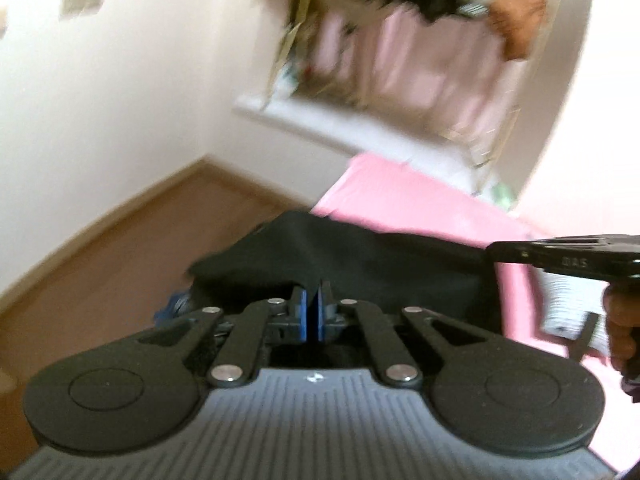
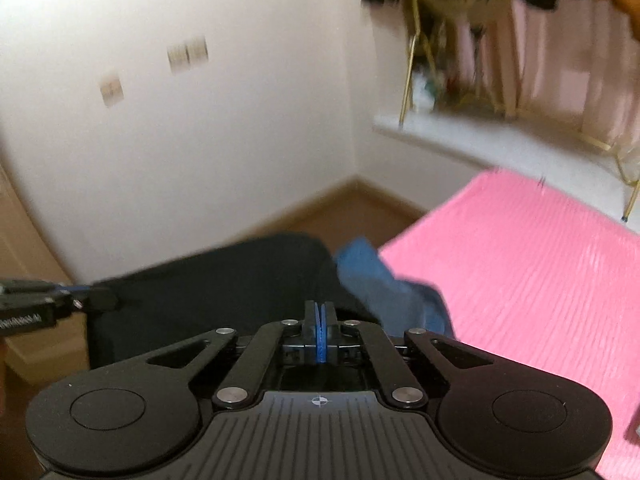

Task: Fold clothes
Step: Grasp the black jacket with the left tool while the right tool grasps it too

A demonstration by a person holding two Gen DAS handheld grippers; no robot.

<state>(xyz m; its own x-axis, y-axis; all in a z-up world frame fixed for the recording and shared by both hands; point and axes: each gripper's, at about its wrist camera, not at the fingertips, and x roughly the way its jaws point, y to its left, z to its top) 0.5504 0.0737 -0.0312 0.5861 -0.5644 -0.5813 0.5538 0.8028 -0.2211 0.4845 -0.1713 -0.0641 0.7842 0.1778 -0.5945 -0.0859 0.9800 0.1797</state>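
On the left we hold the left gripper (image 1: 311,304), its blue-padded jaws pressed together with the edge of a black fabric garment (image 1: 360,256) pinched at the tips, as far as the blur lets us judge. In the right wrist view this gripper (image 2: 100,298) shows at the left edge, its tip on the left end of the same black cloth (image 2: 208,280).

The garment hangs stretched between our two grippers, its long axis running left to right across both views, lifted clear above the brown wooden floor (image 1: 120,240) and the near edge of the ribbed pink mat (image 2: 520,272). Just right of it in the right wrist view sits a crumpled blue cloth (image 2: 384,284), lying partly on the mat and touching the black fabric.

Further right, the right gripper (image 2: 319,320) is also fully closed, blue pads meeting in a thin line at the garment's upper edge; whether cloth is caught between them we cannot tell for certain. In the left wrist view that gripper (image 1: 560,258) reaches in from the right edge, with our hand (image 1: 620,320) on its grip.

No container shows clearly; the blurred shelf behind holds things we cannot make out.
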